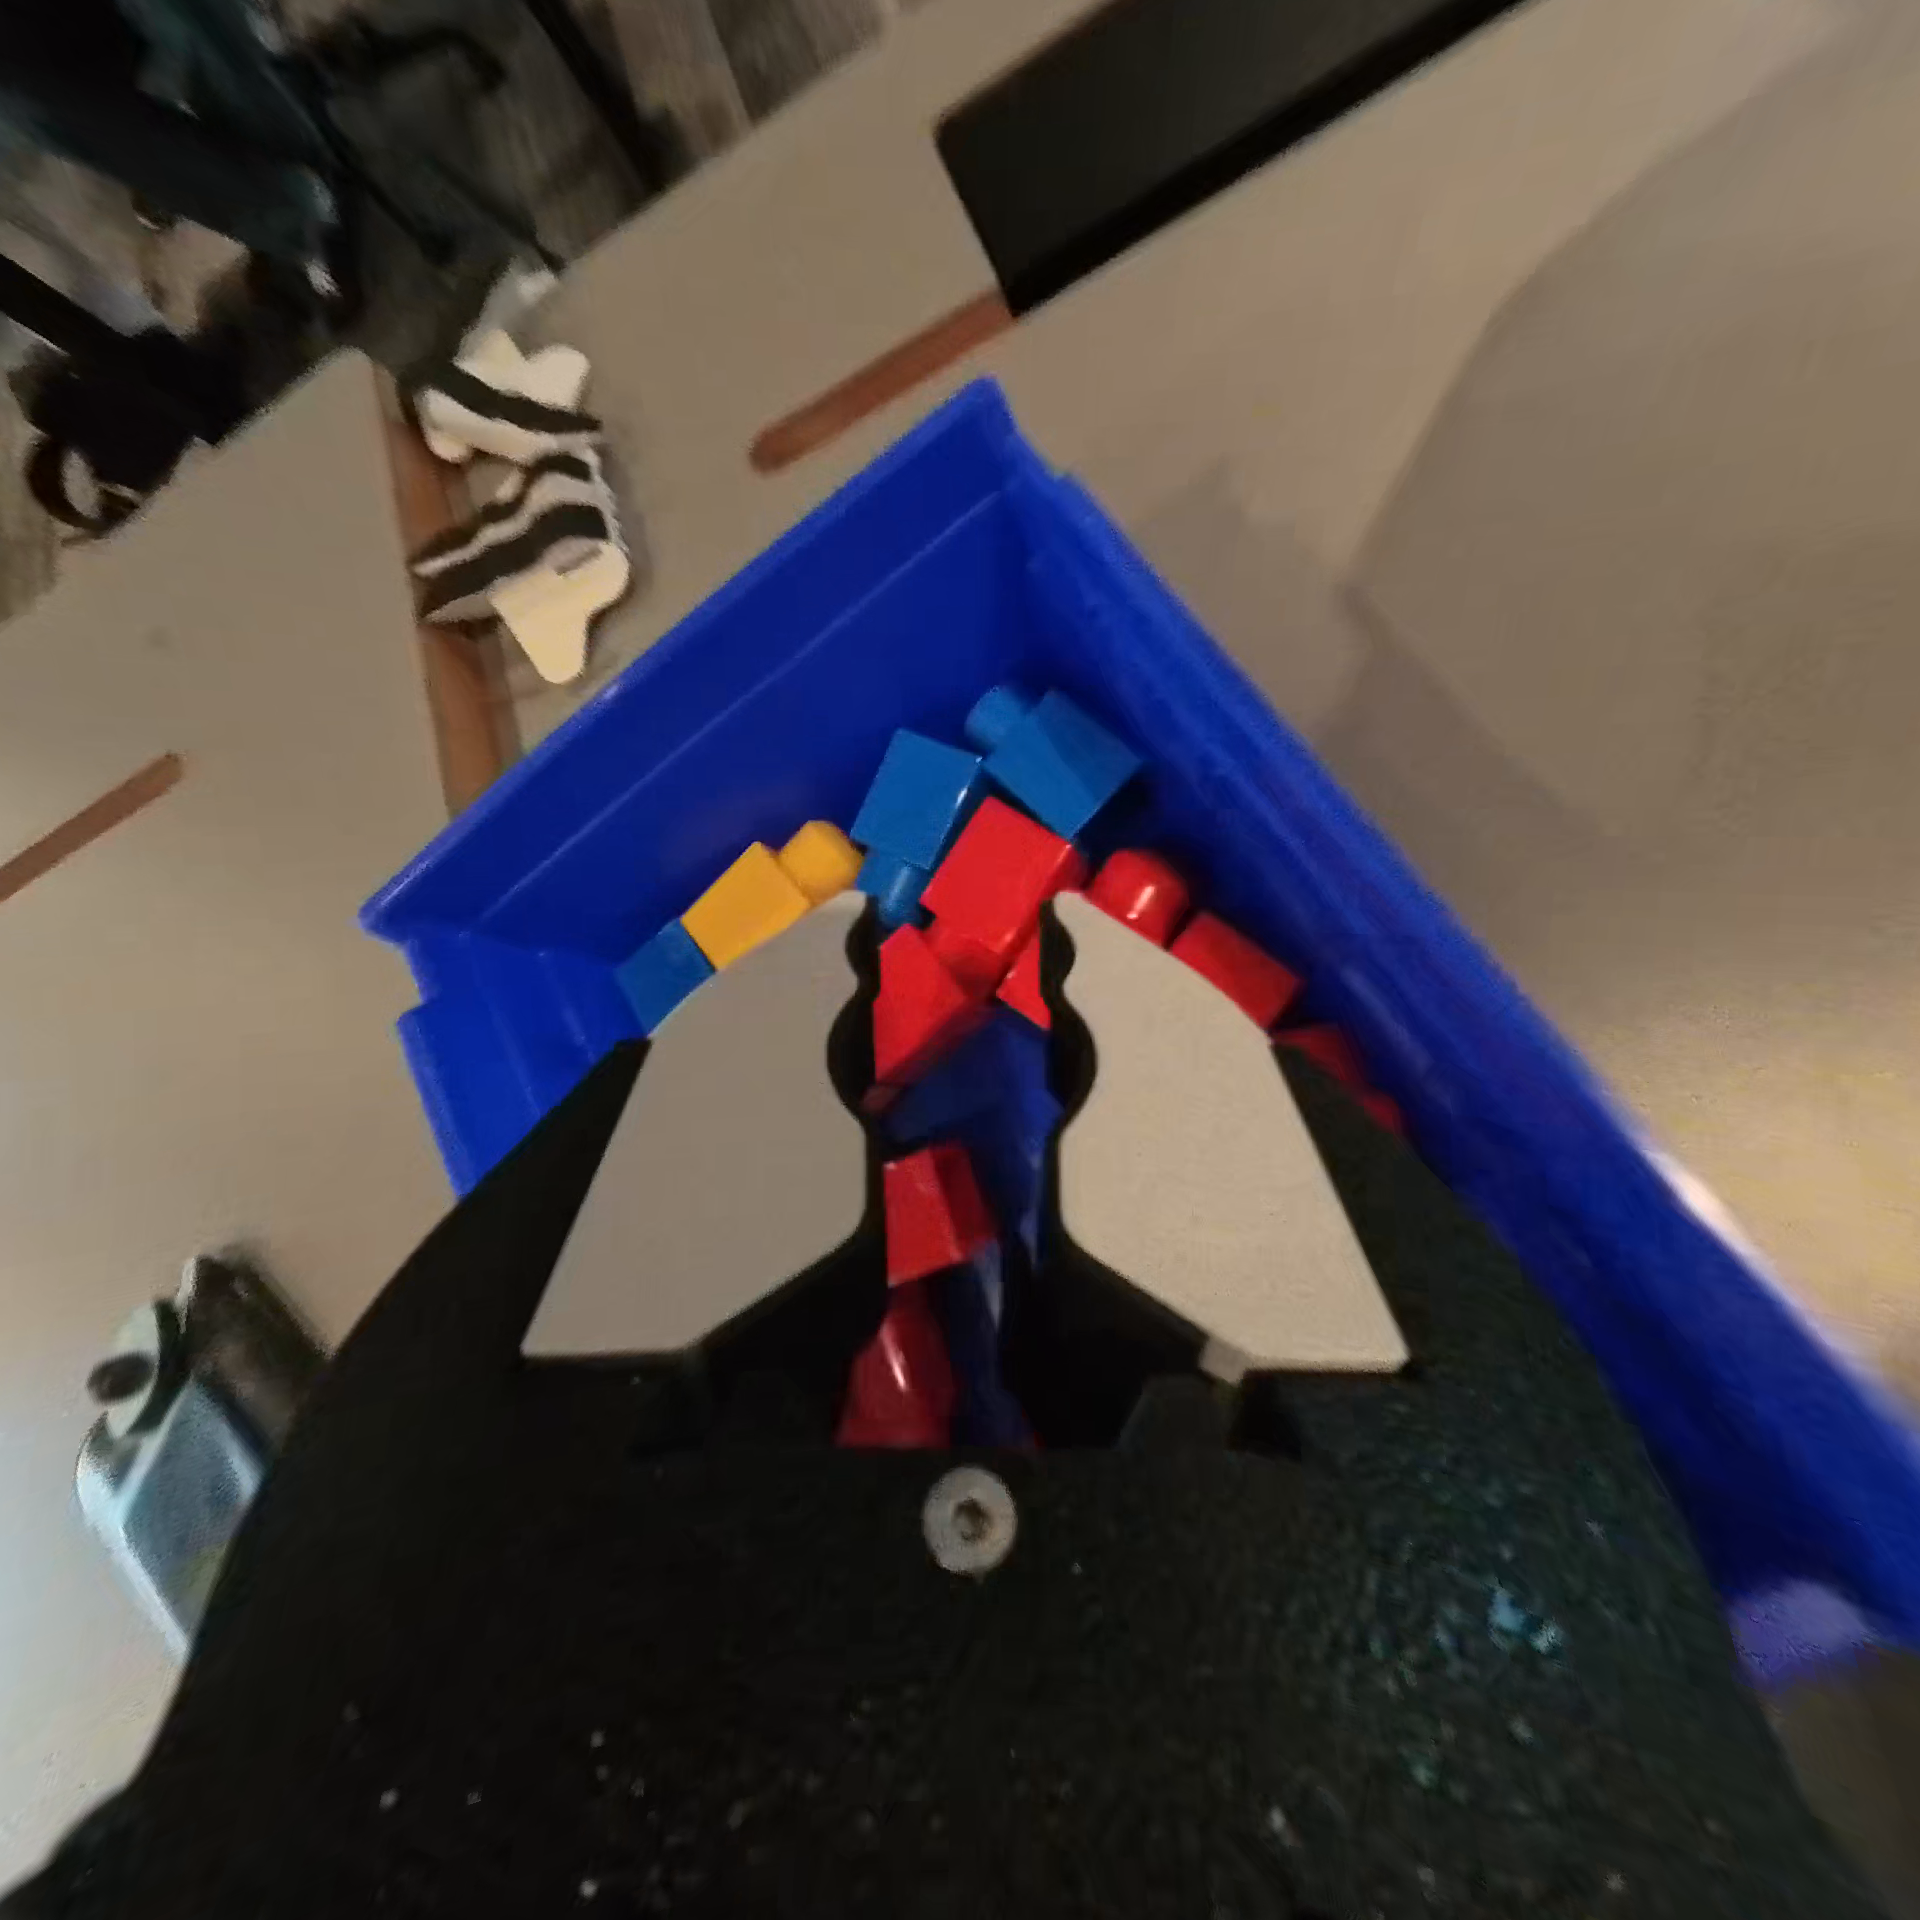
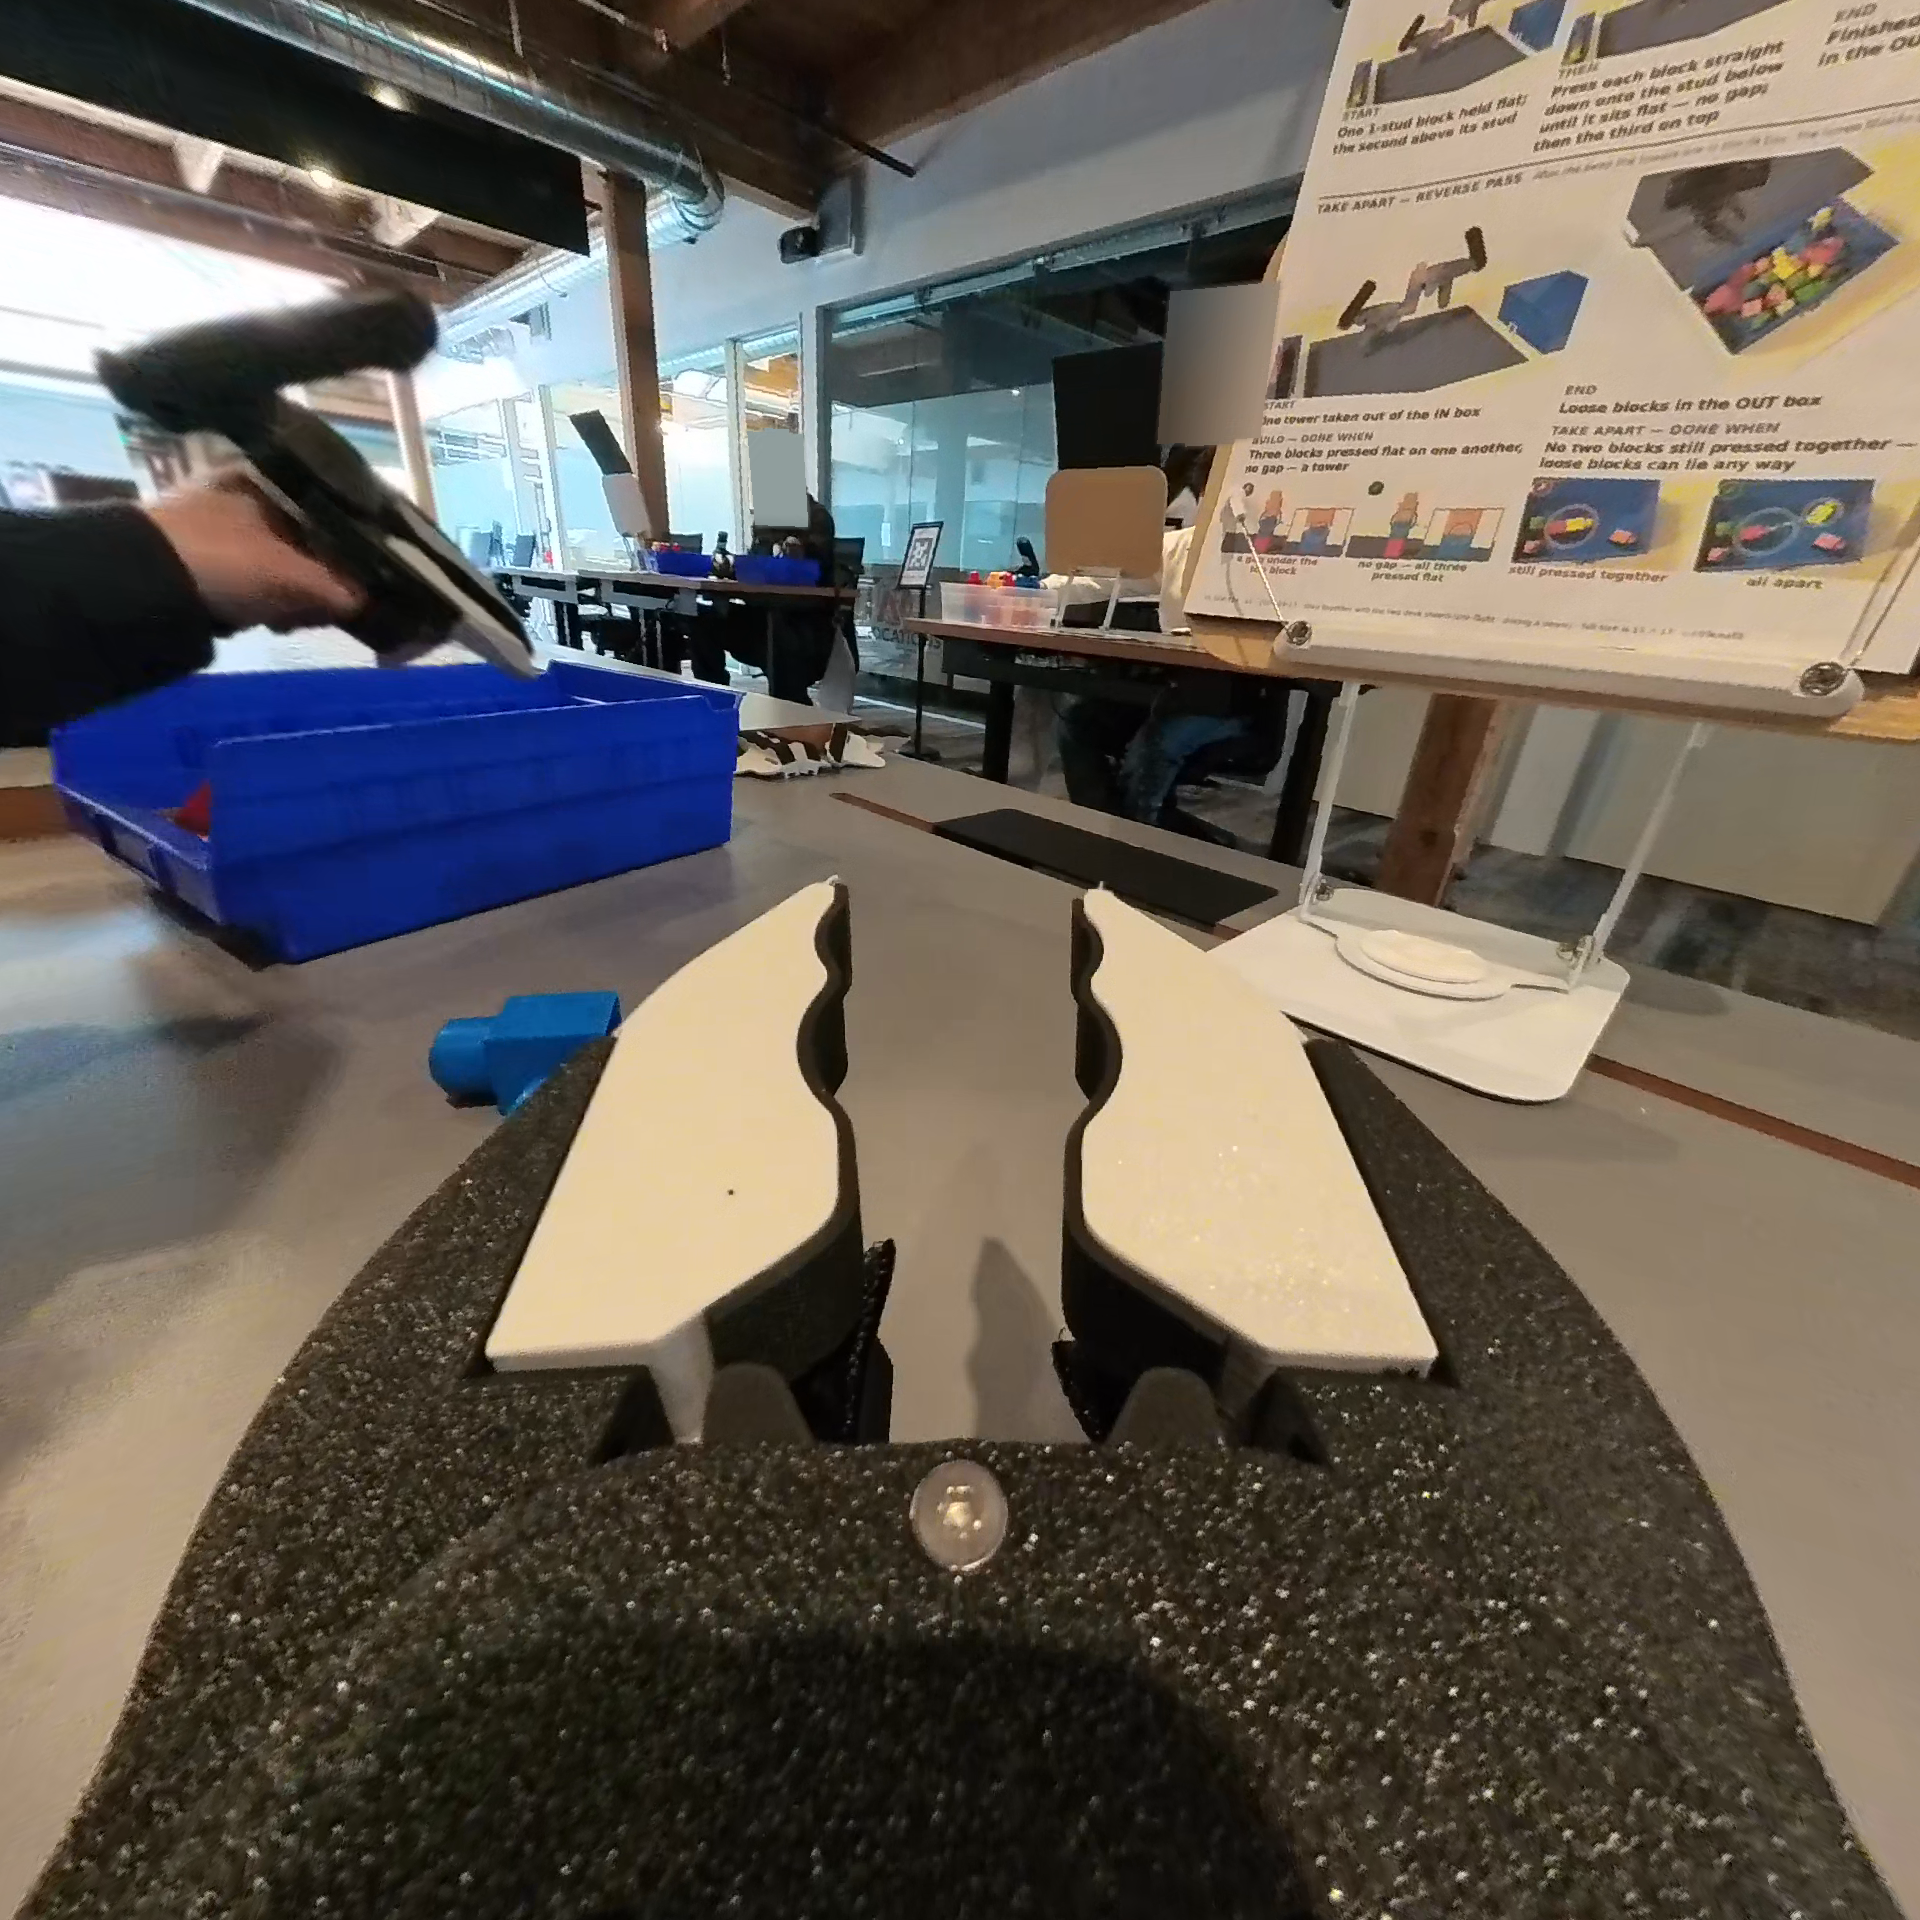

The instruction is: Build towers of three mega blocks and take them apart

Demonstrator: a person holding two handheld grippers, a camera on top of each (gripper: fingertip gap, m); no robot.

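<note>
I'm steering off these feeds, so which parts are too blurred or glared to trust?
Left wrist view: motion blur throughout, worst on the blue plastic bin rim at lower right; the red, blue and yellow blocks remain readable. Right wrist view: own right gripper and the blue block on the table sharp; the left gripper is smeared, windows at left blown out.

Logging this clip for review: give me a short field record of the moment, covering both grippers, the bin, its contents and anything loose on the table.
left gripper: over the blue bin, angled down at the block pile; jaws slightly apart, nothing clearly gripped
right gripper: low over the grey table, jaws open, empty
blue bin: on the table, holds loose blocks
bin contents: red blocks, blue blocks, a yellow block
loose on table: one blue block lying on its side, left of the right gripper
tower of three: none visible
</note>
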